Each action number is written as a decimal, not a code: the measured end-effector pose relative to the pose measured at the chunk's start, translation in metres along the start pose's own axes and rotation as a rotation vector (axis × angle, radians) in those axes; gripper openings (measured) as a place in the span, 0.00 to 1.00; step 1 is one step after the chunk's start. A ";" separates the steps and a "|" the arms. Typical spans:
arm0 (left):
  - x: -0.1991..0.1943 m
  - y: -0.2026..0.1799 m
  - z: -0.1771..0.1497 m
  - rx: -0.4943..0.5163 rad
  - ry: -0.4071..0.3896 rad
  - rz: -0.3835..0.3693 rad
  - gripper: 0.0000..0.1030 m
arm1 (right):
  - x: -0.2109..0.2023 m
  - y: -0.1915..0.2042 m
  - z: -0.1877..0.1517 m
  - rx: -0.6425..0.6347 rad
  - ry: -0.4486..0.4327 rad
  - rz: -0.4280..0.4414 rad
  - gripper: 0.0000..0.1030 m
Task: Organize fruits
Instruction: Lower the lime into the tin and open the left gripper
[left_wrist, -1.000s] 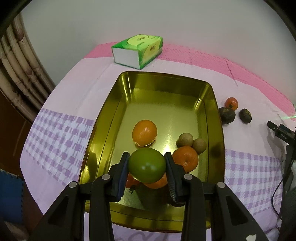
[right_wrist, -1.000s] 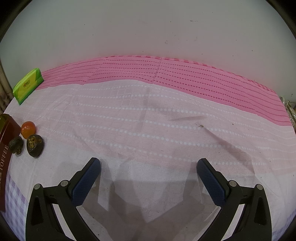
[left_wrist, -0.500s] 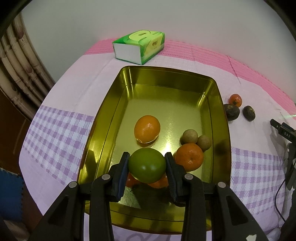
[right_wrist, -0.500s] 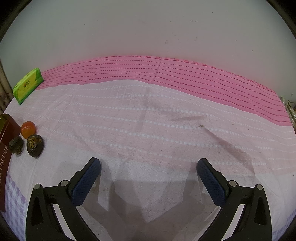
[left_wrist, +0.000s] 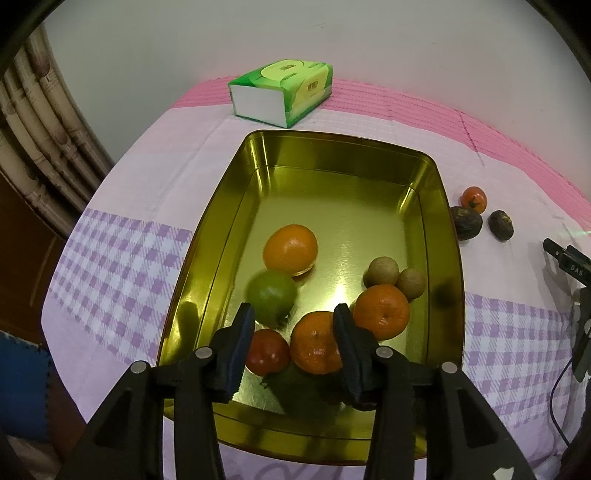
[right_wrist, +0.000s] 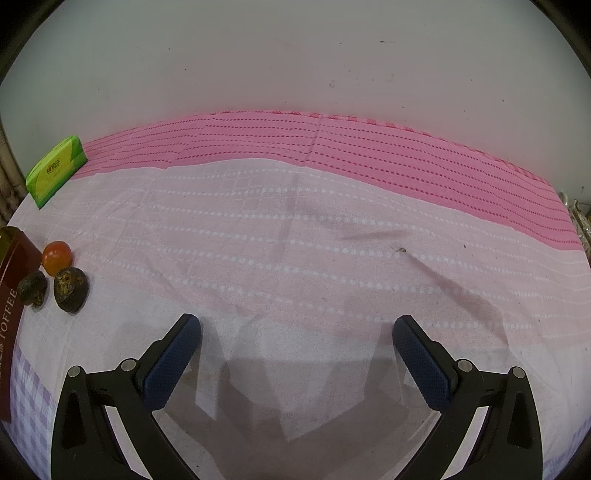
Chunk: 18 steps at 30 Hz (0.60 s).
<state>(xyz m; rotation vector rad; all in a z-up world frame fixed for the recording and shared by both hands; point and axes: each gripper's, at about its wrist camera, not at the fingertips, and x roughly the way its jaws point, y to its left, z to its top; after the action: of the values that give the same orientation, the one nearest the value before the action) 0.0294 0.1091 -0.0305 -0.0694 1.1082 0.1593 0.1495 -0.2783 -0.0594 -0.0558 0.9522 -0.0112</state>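
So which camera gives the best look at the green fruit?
The left wrist view: the green fruit lies in the gold tin, just beyond the open left tongs, slightly blurred. The right wrist view shows none of it, only the tin's outer side at its left edge.

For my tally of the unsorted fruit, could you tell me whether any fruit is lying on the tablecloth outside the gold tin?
Yes, a small orange-red fruit and two dark wrinkled fruits lie beside the gold tin.

The left wrist view looks down from close above the near end of the gold tin (left_wrist: 236, 206). The right wrist view faces low across the counter (right_wrist: 295, 258) toward the wall. Both views share the tissue box (left_wrist: 282, 92) (right_wrist: 55, 170) and the small tomato (left_wrist: 474, 198) (right_wrist: 56, 257).
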 end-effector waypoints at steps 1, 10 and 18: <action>0.000 0.000 0.000 0.001 -0.002 0.001 0.41 | 0.000 0.000 0.000 -0.002 0.003 0.002 1.00; -0.013 0.001 0.001 -0.006 -0.047 0.000 0.56 | -0.006 0.006 -0.006 -0.032 0.025 0.022 1.00; -0.030 0.006 0.003 -0.039 -0.097 -0.005 0.73 | -0.015 0.020 -0.016 -0.021 0.050 0.011 1.00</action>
<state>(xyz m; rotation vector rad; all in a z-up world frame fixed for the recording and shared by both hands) 0.0183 0.1128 -0.0022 -0.0986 1.0079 0.1778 0.1274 -0.2584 -0.0574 -0.0704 1.0031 0.0074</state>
